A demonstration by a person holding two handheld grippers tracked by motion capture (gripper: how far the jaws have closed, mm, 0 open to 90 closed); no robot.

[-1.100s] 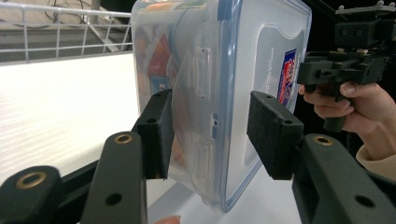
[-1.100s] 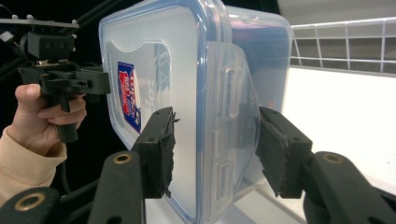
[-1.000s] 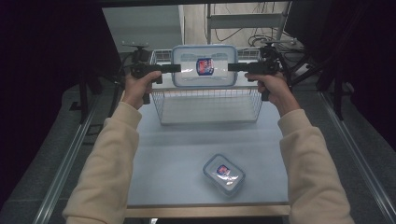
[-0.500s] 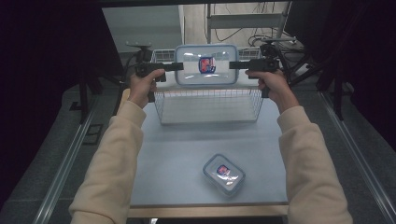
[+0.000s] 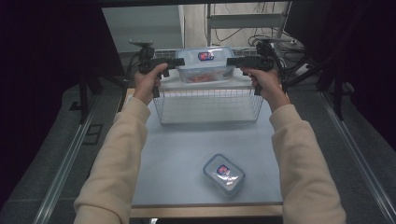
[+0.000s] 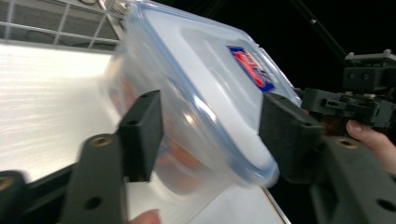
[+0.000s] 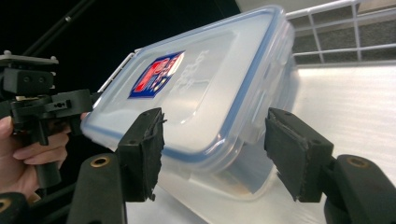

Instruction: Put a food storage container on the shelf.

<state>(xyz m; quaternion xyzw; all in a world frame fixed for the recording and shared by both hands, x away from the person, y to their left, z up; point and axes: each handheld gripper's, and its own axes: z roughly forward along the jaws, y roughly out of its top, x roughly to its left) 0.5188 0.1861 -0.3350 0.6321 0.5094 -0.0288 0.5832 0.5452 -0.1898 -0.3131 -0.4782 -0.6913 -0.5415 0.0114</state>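
A clear food container [image 5: 205,65] with a blue-rimmed lid and a red and blue label hangs over the far side of a white wire basket [image 5: 208,105]. Something orange shows inside it. My left gripper [image 5: 180,61] is at its left end and my right gripper [image 5: 229,60] at its right end. Both pairs of jaws have just been opening. In the left gripper view the container [image 6: 201,93] is blurred between the pads of that gripper [image 6: 210,135]. In the right gripper view its corner [image 7: 201,88] lies between the spread pads of that gripper [image 7: 215,149], with a gap at the right pad.
A second, smaller lidded container [image 5: 224,173] with the same label lies on the pale table [image 5: 177,149] near its front edge. Metal rails run along both sides of the table. Cables and a shelf stand behind the basket.
The container's lid faced the camera before; now it lies flatter and a little lower over the basket. Both grippers' jaws stand wider than before. The hands have hardly shifted.
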